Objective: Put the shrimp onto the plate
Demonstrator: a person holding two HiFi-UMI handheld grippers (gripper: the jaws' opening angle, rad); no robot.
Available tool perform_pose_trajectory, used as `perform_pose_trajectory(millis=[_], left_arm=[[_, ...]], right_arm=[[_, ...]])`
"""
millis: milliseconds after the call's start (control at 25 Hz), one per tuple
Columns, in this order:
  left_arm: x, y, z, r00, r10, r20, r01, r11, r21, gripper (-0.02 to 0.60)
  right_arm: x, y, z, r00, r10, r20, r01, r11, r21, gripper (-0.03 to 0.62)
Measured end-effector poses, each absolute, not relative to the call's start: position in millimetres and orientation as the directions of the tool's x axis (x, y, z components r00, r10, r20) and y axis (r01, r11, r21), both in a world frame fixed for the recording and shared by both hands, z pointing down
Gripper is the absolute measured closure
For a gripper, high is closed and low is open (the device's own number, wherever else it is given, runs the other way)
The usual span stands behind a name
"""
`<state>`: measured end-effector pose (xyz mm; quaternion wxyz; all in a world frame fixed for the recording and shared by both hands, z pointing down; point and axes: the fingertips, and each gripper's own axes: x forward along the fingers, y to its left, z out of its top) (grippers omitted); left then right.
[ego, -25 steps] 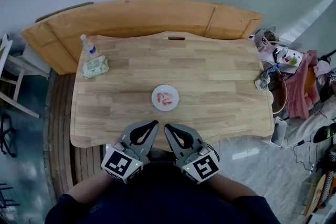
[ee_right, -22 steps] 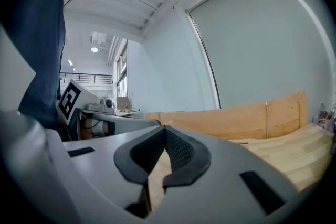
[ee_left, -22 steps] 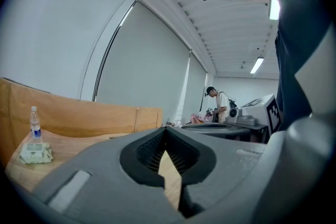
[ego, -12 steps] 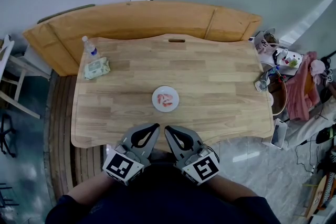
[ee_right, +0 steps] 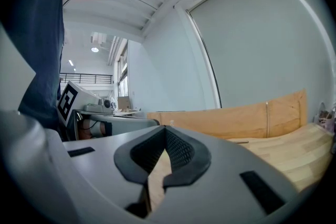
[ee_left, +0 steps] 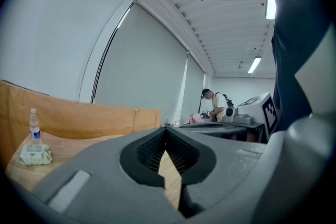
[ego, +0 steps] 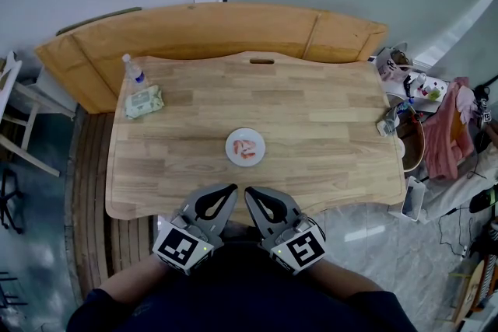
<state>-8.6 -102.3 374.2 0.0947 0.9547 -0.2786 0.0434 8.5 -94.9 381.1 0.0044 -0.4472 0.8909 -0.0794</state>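
Observation:
A small white plate (ego: 245, 146) lies in the middle of the wooden table (ego: 311, 113), and the pink shrimp (ego: 246, 148) rest on it. Both grippers hang side by side at the table's near edge, just short of the plate. My left gripper (ego: 231, 189) has its tips together with nothing between them; its own view shows the jaws meeting at the tip (ee_left: 165, 130). My right gripper (ego: 248, 191) is likewise shut and empty, tips touching (ee_right: 165, 129). Neither gripper touches the plate.
A water bottle (ego: 131, 68) and a pack of wipes (ego: 142, 99) sit at the table's far left corner. A curved wooden bench (ego: 218, 21) wraps the far side. Clutter and a bin (ego: 412, 138) stand off the right edge. A chair (ego: 12, 117) is at the left.

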Motion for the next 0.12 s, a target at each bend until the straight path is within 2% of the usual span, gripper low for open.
perform_pose_trajectory(millis=[120], left_arm=[[-7.4, -101.6, 373.8, 0.842, -0.522, 0.136, -0.539, -0.828, 0.157, 0.576]], right_arm=[[8.7, -94.7, 381.2, -0.600, -0.797, 0.065, -0.796, 0.587, -0.146, 0.585]])
